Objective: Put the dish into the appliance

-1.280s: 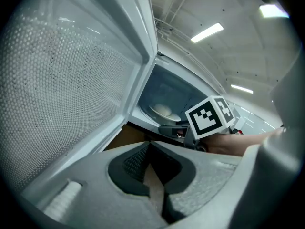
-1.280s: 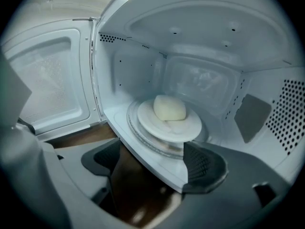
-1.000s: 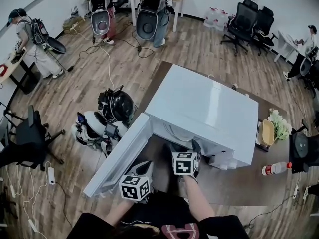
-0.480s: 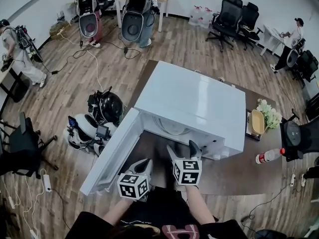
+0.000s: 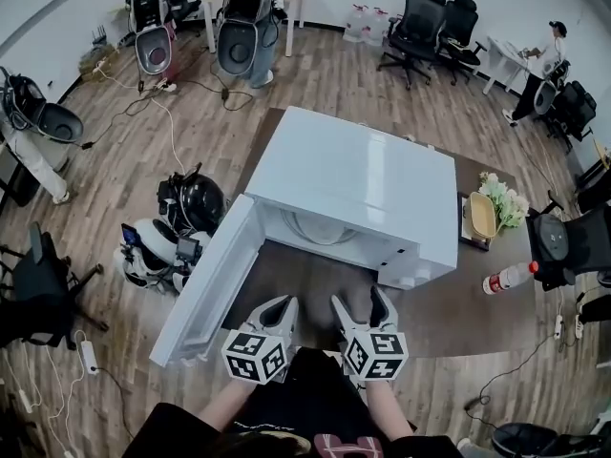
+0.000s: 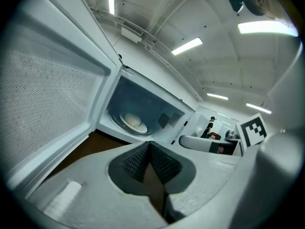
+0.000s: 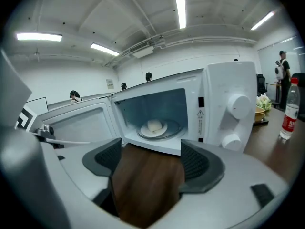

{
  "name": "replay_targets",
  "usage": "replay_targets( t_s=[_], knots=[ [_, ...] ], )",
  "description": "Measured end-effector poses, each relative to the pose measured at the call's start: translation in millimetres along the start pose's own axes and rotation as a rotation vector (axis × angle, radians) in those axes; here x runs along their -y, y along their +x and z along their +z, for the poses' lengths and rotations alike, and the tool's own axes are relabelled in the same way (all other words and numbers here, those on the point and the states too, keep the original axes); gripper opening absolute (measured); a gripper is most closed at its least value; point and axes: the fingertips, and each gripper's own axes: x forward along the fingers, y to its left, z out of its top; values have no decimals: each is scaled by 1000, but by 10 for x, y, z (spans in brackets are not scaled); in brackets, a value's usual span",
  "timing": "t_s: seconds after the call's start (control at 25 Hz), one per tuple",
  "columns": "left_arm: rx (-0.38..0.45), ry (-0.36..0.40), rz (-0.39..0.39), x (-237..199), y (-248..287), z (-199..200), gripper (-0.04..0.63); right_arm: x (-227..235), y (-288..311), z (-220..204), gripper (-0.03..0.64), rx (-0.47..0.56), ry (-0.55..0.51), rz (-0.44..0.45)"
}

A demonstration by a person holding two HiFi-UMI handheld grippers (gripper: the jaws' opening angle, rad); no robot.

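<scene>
The white microwave (image 5: 358, 184) stands on the brown table (image 5: 449, 308) with its door (image 5: 205, 289) swung open to the left. The dish (image 7: 154, 127), a white plate with a pale round food item, rests on the turntable inside; the left gripper view also shows the dish (image 6: 132, 122). My right gripper (image 7: 148, 159) is open and empty, a short way in front of the opening, and it sits near the table's front edge (image 5: 359, 301). My left gripper (image 6: 150, 149) is shut with nothing in it, and lies beside the door's free end (image 5: 280, 305).
To the right of the microwave are a tray with a yellow bowl and flowers (image 5: 482, 216) and a red-capped bottle (image 5: 506, 277). Helmets and gear (image 5: 177, 222) lie on the floor to the left. Office chairs (image 5: 420, 22) and people stand further back.
My right gripper has drawn back from the microwave's opening toward me, empty. The left gripper has drawn back slightly too. The dish stays inside.
</scene>
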Motion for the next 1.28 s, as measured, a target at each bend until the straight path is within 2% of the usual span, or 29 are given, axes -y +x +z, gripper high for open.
replay_targets(
  t_s=[0.12,0.36,0.52,0.76,0.92,1.28],
  knots=[
    [-5,46,-11,81,-40,-36,-2,-5,-202,-80,368,23,6,-13],
    [-40,104,1,127,-87,-209,-2,1,-378,-268,232,16,-4,-95],
    [-53,129,-3,169,-82,-291,-2,-71,-397,-285,163,41,8,-90],
    [-66,151,-27,237,-116,-361,-2,-127,-447,-268,21,74,6,-123],
    [-60,152,-39,267,-114,-359,-2,-104,-468,-335,9,66,29,-133],
    [-48,178,-51,284,-85,-323,-2,-139,-446,-360,8,55,-56,-134]
  ],
)
